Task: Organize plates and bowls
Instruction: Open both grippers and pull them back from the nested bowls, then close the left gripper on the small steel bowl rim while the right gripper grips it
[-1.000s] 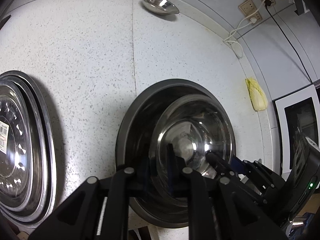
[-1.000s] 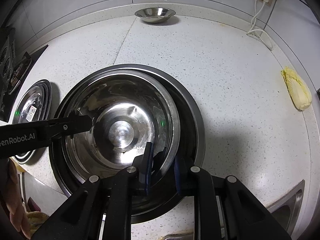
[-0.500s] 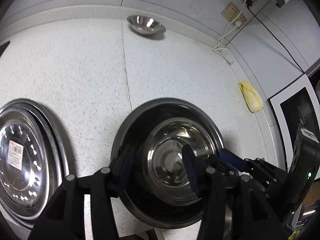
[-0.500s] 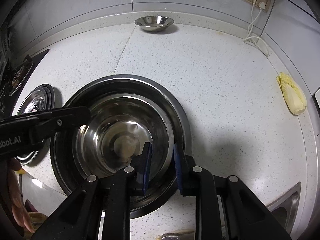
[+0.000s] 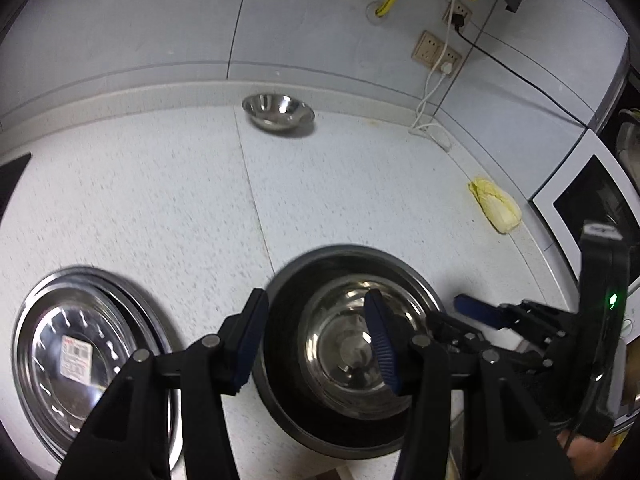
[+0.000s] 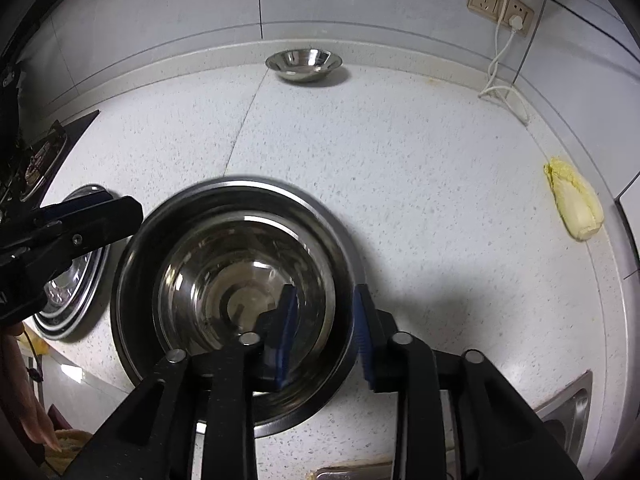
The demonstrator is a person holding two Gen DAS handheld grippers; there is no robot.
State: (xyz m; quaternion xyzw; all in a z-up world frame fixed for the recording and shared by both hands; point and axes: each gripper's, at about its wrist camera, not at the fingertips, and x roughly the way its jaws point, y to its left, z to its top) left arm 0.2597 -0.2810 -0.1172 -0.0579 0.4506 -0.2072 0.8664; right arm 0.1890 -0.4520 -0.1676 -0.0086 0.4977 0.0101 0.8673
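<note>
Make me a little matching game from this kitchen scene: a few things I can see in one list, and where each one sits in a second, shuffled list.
Things:
1. small steel bowl
2. cabbage
3. plate stack
4. medium bowl

Places:
A. nested inside the big dark basin
B. on the counter left of the basin
C. at the back, near the wall
D. by the counter's right edge

Pairs: 1-C, 2-D, 3-B, 4-A

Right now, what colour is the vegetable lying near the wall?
Pale yellow; the cabbage shows best in the right wrist view.
</note>
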